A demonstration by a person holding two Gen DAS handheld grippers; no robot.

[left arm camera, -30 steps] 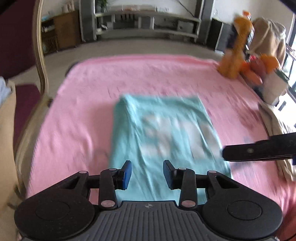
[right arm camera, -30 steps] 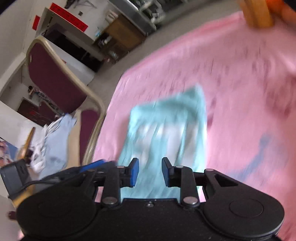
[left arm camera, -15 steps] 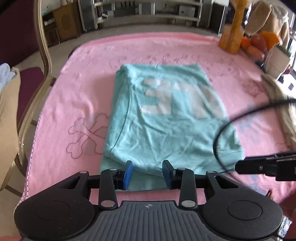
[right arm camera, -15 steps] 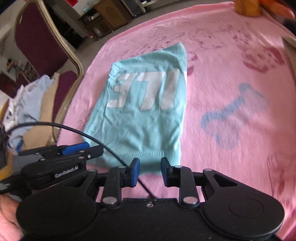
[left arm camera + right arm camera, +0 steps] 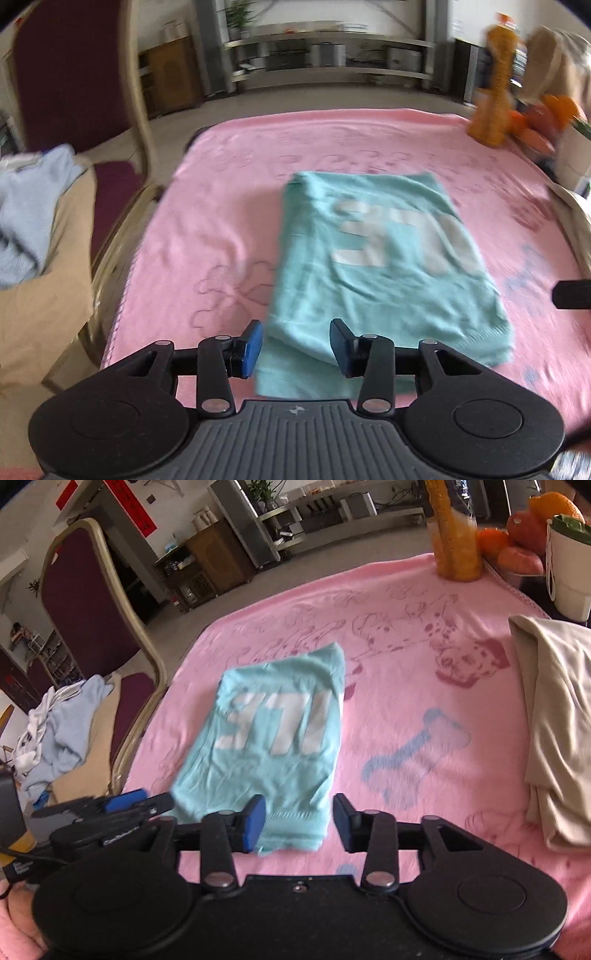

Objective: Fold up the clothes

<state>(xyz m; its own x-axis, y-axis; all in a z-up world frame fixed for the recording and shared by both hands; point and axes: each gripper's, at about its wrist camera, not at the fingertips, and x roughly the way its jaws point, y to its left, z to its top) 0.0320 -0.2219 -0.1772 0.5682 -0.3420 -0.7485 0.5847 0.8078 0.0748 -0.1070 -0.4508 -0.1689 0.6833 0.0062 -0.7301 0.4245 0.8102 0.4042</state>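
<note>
A folded teal T-shirt with white lettering lies flat on the pink blanket; it also shows in the right wrist view. My left gripper is open and empty, just above the shirt's near left corner. My right gripper is open and empty, over the shirt's near hem. The left gripper's fingers show at the left of the right wrist view.
A beige folded garment lies at the blanket's right edge. A maroon chair with a pile of clothes stands at the left. An orange bottle, fruit and a white cup stand at the far right.
Both grippers have drawn back toward the near edge of the shirt and risen. The jaws of both have opened wider.
</note>
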